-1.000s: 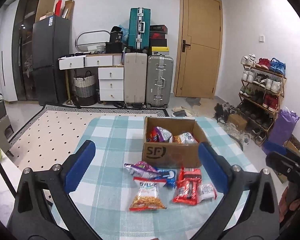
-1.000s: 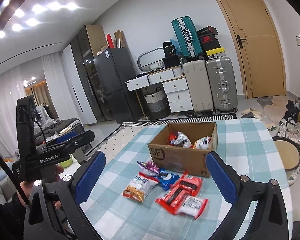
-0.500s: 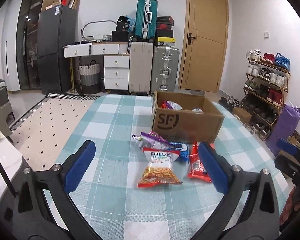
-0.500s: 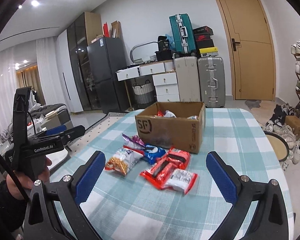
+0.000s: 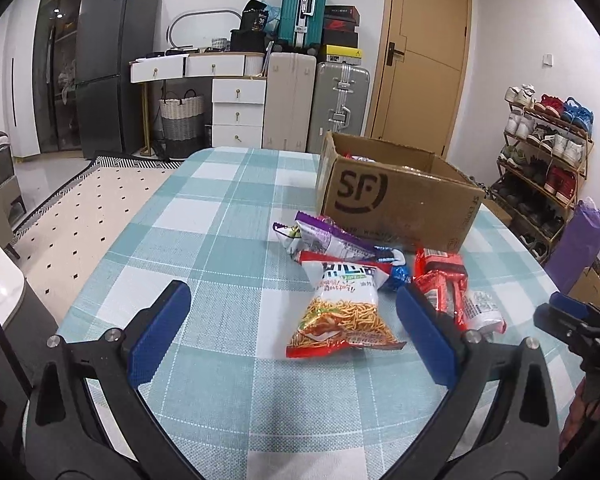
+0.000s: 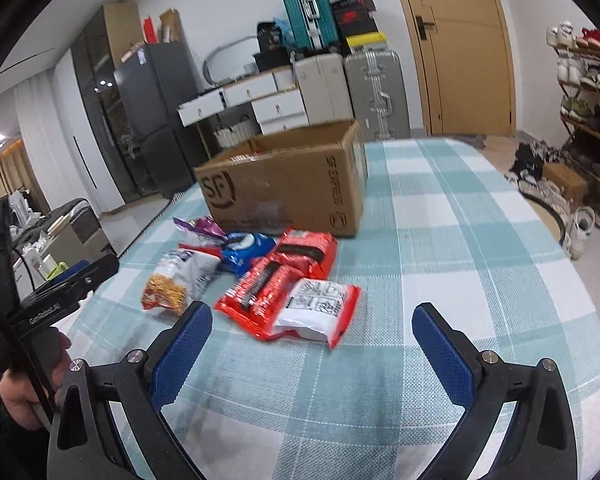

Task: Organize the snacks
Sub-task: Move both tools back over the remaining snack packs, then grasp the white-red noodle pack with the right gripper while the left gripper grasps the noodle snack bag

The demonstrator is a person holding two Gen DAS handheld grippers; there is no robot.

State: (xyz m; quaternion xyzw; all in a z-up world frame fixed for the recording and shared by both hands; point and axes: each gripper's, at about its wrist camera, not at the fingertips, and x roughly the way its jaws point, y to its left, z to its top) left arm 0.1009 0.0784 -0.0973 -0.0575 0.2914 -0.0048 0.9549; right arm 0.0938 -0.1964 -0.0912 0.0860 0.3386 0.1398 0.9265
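From the left wrist, we see our left gripper (image 5: 292, 328) with jaws spread, empty, above bare counter (image 5: 204, 216); the snack packets (image 5: 340, 308) lie just ahead, near the cardboard box (image 5: 396, 204). From the right wrist, our right gripper (image 6: 312, 344) has jaws spread, empty, with open cloth to the right edge.

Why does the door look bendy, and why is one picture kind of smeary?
Left wrist view: the fisheye lens bows the door, black corners, snacks sharp, like the noodle bag. Right wrist view: same curving, but motion blur smears the cardboard box and the suitcases behind it.
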